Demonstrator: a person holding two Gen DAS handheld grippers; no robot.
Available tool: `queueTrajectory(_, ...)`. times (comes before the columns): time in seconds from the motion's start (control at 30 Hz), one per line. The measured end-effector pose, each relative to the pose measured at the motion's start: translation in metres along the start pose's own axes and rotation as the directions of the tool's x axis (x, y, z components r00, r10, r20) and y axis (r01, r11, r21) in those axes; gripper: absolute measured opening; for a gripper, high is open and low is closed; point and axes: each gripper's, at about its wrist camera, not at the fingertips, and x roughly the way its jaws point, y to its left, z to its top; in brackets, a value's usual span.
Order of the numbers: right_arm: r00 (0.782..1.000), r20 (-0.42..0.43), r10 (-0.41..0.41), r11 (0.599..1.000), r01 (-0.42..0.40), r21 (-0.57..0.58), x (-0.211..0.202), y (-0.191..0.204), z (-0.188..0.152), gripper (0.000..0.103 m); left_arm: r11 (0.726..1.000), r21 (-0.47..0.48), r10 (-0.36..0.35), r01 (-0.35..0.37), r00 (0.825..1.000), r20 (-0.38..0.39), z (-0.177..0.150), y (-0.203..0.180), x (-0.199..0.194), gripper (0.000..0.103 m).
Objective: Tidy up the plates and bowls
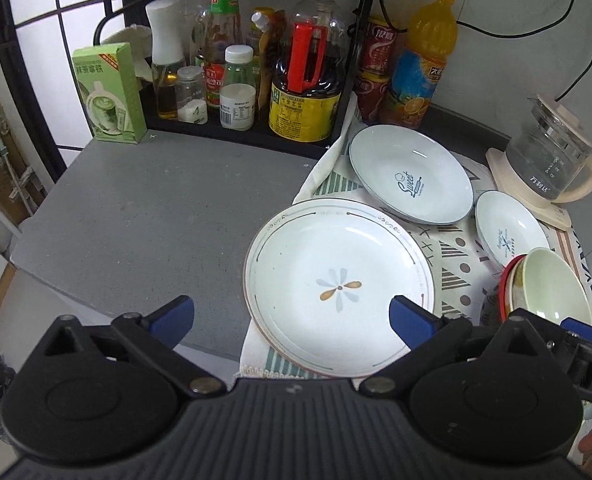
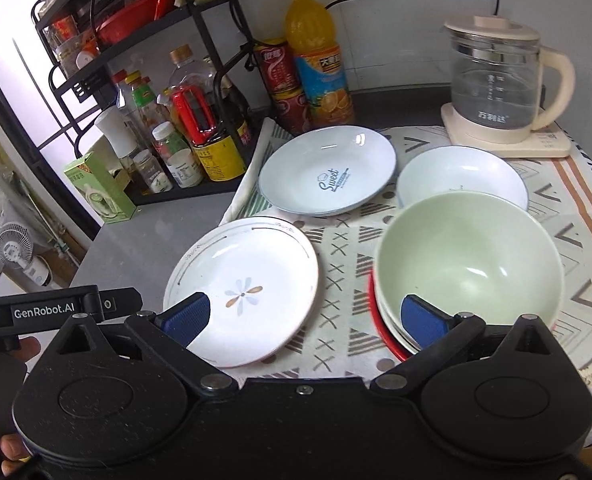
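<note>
A white plate with a flower motif [image 1: 337, 284] [image 2: 244, 288] lies half on the patterned cloth [image 1: 447, 256], half on the grey counter. Behind it sits a pale blue "Sweet" plate [image 1: 411, 172] [image 2: 327, 172], and to its right a smaller white dish [image 1: 511, 228] [image 2: 461, 176]. A pale green bowl [image 2: 467, 260] [image 1: 551, 284] tops a short stack of bowls with a red rim at the bottom. My left gripper [image 1: 292, 316] hovers open over the flower plate's near edge. My right gripper [image 2: 303, 316] is open between the flower plate and the bowl stack, holding nothing.
A black rack [image 1: 256, 130] with sauce and oil bottles stands at the back left, beside a green carton [image 1: 110, 92]. An orange juice bottle [image 2: 319, 60] and red cans are in the corner. A glass kettle [image 2: 495, 76] sits back right. The counter's edge [image 1: 96, 300] drops off at the left.
</note>
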Motion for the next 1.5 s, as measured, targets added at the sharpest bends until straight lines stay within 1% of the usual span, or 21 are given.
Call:
queueTrajectory(0.07,1.0,-0.006,-0.013,1.0,0.013,0.001,0.006,0.005,0.004,0.103,1.0,-0.005,-0.014,0.014,1.0,-0.026,0.008,0.007,0.011,0.103)
queueTrajectory(0.23,0.999,-0.009,-0.048,0.999,0.048,0.012,0.02,0.018,0.013,0.103,0.996,0.061,-0.061,0.064,0.997,-0.044,0.032,0.016,0.027,0.103)
queueTrajectory(0.33,0.997,-0.01,-0.074,0.997,0.074,0.025,0.029,0.025,0.019,0.103,0.992,0.078,-0.097,0.102,0.993,-0.061,0.047,0.019,0.04,0.103)
queueTrajectory(0.43,0.994,0.015,-0.108,0.994,0.107,0.036,0.036,0.032,0.026,0.102,0.987,0.111,-0.106,0.112,0.993,-0.06,0.06,0.02,0.051,0.102)
queueTrajectory(0.67,0.983,0.047,-0.179,0.981,0.175,0.086,0.055,0.039,0.042,0.101,0.967,0.173,-0.17,0.184,0.981,-0.094,0.089,0.014,0.082,0.102)
queueTrajectory(0.73,0.979,0.04,-0.199,0.975,0.194,0.103,0.062,0.04,0.045,0.098,0.961,0.183,-0.19,0.206,0.977,-0.099,0.096,0.01,0.09,0.102)
queueTrajectory(0.8,0.979,0.03,-0.204,0.972,0.198,0.127,0.068,0.039,0.047,0.091,0.956,0.196,-0.199,0.218,0.974,-0.112,0.103,0.007,0.098,0.102)
queueTrajectory(0.83,0.98,0.03,-0.196,0.971,0.19,0.146,0.071,0.037,0.048,0.091,0.952,0.202,-0.206,0.229,0.97,-0.126,0.106,0.005,0.104,0.102)
queueTrajectory(0.93,0.976,0.035,-0.214,0.961,0.204,0.188,0.079,0.035,0.051,0.09,0.943,0.215,-0.222,0.254,0.961,-0.162,0.114,-0.001,0.121,0.1)
queueTrajectory(1.03,0.977,0.037,-0.21,0.951,0.195,0.241,0.086,0.03,0.055,0.085,0.936,0.233,-0.231,0.265,0.959,-0.166,0.121,-0.009,0.132,0.1)
queueTrajectory(1.13,0.976,0.035,-0.216,0.937,0.197,0.288,0.093,0.023,0.058,0.083,0.927,0.229,-0.261,0.297,0.95,-0.174,0.127,-0.015,0.144,0.1)
queueTrajectory(1.23,0.975,0.029,-0.221,0.928,0.201,0.313,0.103,0.019,0.06,0.077,0.92,0.232,-0.282,0.316,0.945,-0.169,0.133,-0.021,0.154,0.099)
queueTrajectory(1.3,0.977,0.027,-0.212,0.921,0.19,0.339,0.111,0.014,0.062,0.069,0.918,0.217,-0.298,0.333,0.938,-0.18,0.137,-0.023,0.164,0.094)
queueTrajectory(1.33,0.977,0.023,-0.213,0.916,0.191,0.354,0.115,0.012,0.063,0.068,0.916,0.207,-0.307,0.343,0.933,-0.188,0.139,-0.025,0.169,0.093)
queueTrajectory(1.4,0.977,0.014,-0.214,0.904,0.192,0.383,0.124,0.006,0.064,0.064,0.912,0.195,-0.325,0.36,0.926,-0.191,0.142,-0.028,0.177,0.086)
queueTrajectory(1.43,0.977,0.009,-0.212,0.898,0.191,0.396,0.128,0.004,0.065,0.063,0.911,0.193,-0.329,0.365,0.924,-0.194,0.143,-0.03,0.181,0.084)
queueTrajectory(1.5,0.977,0.002,-0.215,0.889,0.195,0.414,0.134,0.001,0.067,0.062,0.908,0.182,-0.339,0.376,0.918,-0.207,0.144,-0.033,0.191,0.068)
